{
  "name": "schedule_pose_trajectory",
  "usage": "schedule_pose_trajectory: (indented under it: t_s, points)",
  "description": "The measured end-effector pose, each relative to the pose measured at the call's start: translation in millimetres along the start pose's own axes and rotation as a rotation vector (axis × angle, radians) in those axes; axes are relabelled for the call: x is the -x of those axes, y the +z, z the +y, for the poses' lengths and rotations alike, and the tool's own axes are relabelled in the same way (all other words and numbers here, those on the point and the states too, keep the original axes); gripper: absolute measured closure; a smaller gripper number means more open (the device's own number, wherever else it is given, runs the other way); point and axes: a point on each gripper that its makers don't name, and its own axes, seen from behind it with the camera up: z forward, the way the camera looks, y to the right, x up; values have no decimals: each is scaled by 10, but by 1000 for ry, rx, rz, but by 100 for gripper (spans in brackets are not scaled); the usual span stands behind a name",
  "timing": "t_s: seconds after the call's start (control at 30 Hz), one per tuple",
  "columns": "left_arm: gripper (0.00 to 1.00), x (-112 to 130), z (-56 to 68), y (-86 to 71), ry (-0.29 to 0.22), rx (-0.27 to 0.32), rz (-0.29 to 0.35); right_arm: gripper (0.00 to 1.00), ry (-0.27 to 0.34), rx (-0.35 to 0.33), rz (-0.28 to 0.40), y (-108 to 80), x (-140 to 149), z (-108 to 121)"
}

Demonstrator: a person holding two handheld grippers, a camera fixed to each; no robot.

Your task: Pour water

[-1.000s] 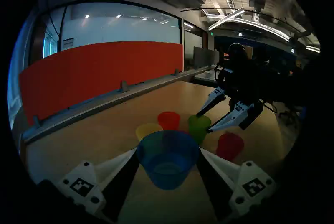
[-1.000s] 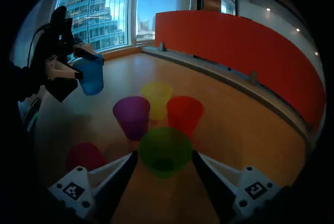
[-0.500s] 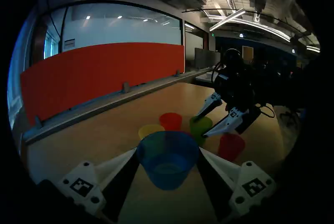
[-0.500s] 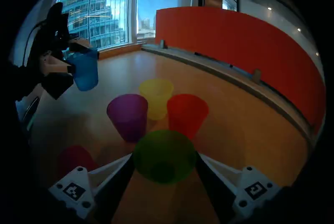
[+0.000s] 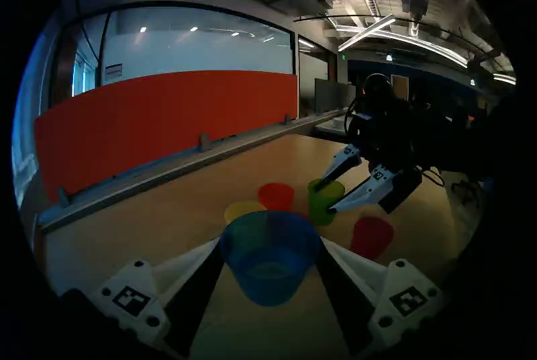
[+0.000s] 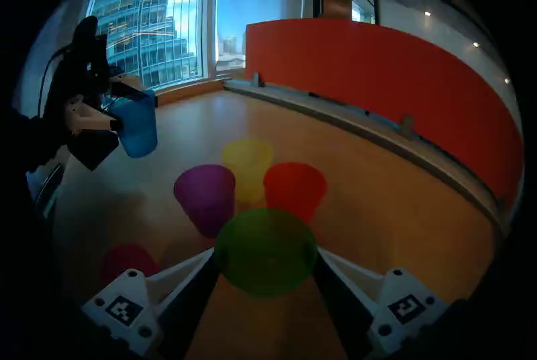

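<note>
While the left claw (image 5: 270, 247) pinches the blue cup (image 5: 270, 276), which holds water, the right claw (image 6: 265, 257) pinches the green cup (image 6: 266, 242) over the table (image 6: 396, 226). In the right gripper view, the purple cup (image 6: 205, 195), yellow cup (image 6: 247, 162) and red cup (image 6: 295, 189) stand at 12 o'clock; the blue cup appears at 10 o'clock.

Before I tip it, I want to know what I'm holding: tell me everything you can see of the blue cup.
The blue cup is translucent plastic, tapered, wider at its open rim. It is upright with a little water in the bottom. The fingers of the left gripper press on its two sides, holding it in the air above the wooden table, off to one side of the other cups.
</note>
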Motion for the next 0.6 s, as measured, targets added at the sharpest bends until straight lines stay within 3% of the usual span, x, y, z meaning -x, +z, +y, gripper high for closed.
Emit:
schedule_pose_trajectory:
  t_s: [0.6]
  points:
    - [12,-256,122,-116,-5,-11,55,8,-57,22,119,-581,-615,-203]
